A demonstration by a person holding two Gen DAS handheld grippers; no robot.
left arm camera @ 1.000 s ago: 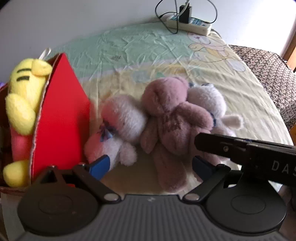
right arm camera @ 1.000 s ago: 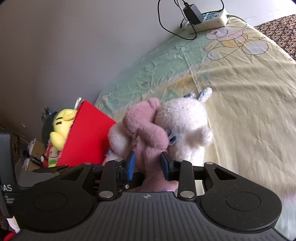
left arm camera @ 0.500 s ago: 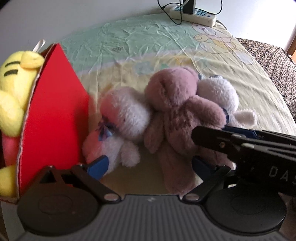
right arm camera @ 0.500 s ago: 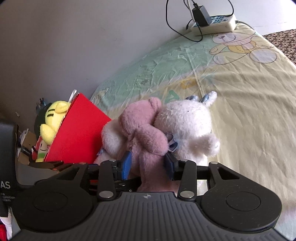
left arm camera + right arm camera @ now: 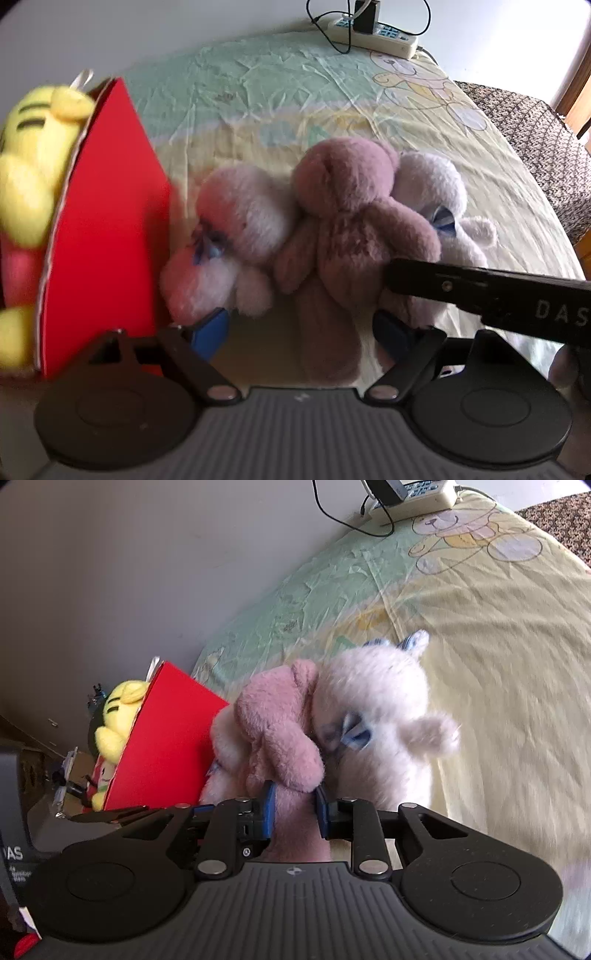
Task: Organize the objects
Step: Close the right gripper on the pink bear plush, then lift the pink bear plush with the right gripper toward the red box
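Observation:
Three plush toys huddle on the bed sheet (image 5: 258, 85): a mauve bear (image 5: 351, 221) in the middle, a white-pink toy (image 5: 236, 236) on its left, and a white toy with a blue bow (image 5: 376, 709) on its right. My right gripper (image 5: 295, 808) is closing, and its blue pads squeeze the mauve bear (image 5: 280, 731) low on its body. My left gripper (image 5: 301, 330) is also closing. The bear's leg lies between its pads, which do not press it. The right gripper's black body (image 5: 498, 295) reaches in from the right.
A red box (image 5: 107, 229) stands at the left with a yellow plush (image 5: 33, 166) inside it. A white power strip (image 5: 373, 27) with cables lies at the far edge by the wall. A brown patterned cover (image 5: 535, 140) lies at the right.
The right gripper's pads spread slightly, then narrowed onto the mauve bear. The left gripper's pads came closer together around the bear's leg. The toys stay in their huddle.

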